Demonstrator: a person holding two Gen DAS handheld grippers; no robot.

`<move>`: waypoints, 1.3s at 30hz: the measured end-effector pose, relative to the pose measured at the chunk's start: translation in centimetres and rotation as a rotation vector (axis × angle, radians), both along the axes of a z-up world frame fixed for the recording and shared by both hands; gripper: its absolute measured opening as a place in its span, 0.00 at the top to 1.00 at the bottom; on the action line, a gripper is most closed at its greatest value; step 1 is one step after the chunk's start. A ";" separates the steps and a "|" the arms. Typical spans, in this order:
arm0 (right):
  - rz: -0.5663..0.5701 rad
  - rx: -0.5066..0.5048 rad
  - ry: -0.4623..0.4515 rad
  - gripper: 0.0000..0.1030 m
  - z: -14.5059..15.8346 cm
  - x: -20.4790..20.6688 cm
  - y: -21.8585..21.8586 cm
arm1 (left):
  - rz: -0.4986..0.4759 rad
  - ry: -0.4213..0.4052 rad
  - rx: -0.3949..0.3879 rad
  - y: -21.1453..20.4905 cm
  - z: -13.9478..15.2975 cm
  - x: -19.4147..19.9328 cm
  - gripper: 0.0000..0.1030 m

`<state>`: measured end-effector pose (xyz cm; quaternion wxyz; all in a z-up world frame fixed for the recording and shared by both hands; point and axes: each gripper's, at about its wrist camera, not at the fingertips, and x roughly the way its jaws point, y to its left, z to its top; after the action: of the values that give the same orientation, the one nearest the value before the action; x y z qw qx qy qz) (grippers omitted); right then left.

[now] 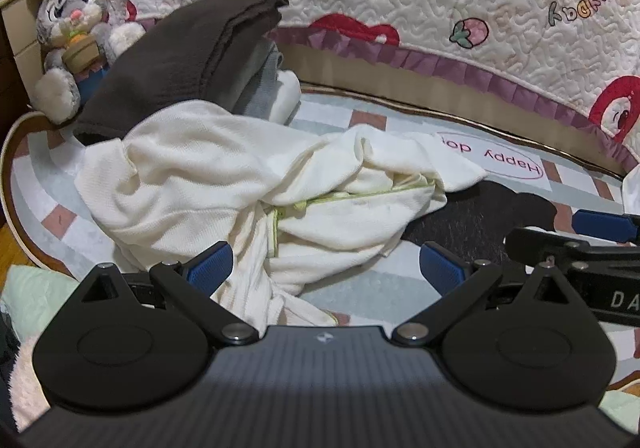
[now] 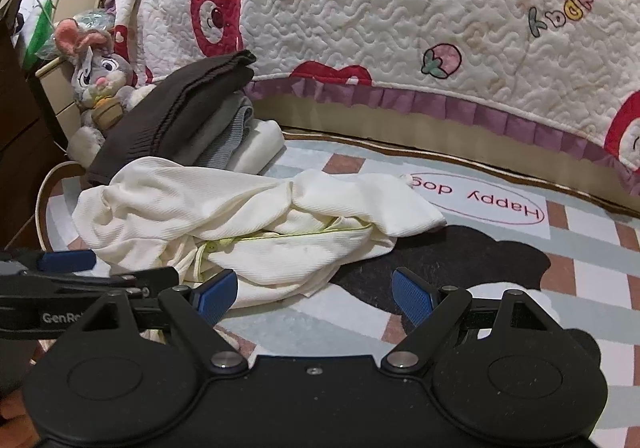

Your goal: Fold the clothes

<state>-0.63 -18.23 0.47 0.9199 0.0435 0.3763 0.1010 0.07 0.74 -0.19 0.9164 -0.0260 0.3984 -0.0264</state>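
Both my left gripper [image 1: 326, 266] and right gripper [image 2: 316, 290] are spread, empty. The cream garment [image 1: 248, 187] lies crumpled mid-frame; grabbing bunched layers could tangle my fold.

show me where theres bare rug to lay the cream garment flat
Free: the rug right of the crumpled cream garment, from the "Happy dog" label toward the open right gripper. Crowded: the left, where the folded stack topped by a brown garment and the plush rabbit sit. The left gripper is open, over the garment's near edge.
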 end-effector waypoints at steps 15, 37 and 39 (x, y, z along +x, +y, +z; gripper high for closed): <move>-0.029 0.009 0.062 0.15 -0.9 -0.1 -0.4 | -0.022 -0.002 0.021 -0.7 -0.3 -0.2 0.02; -0.032 0.010 0.091 0.15 -1.4 0.1 -0.5 | -0.024 0.027 0.008 -0.8 -1.1 0.1 0.02; -0.028 0.000 0.089 0.15 -1.4 0.1 -0.3 | -0.027 0.028 0.010 -0.8 -1.3 0.3 0.02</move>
<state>-0.54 -18.57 -0.93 0.9036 0.0533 0.4163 0.0859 0.33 -0.02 -1.49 0.9104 -0.0164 0.4118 -0.0367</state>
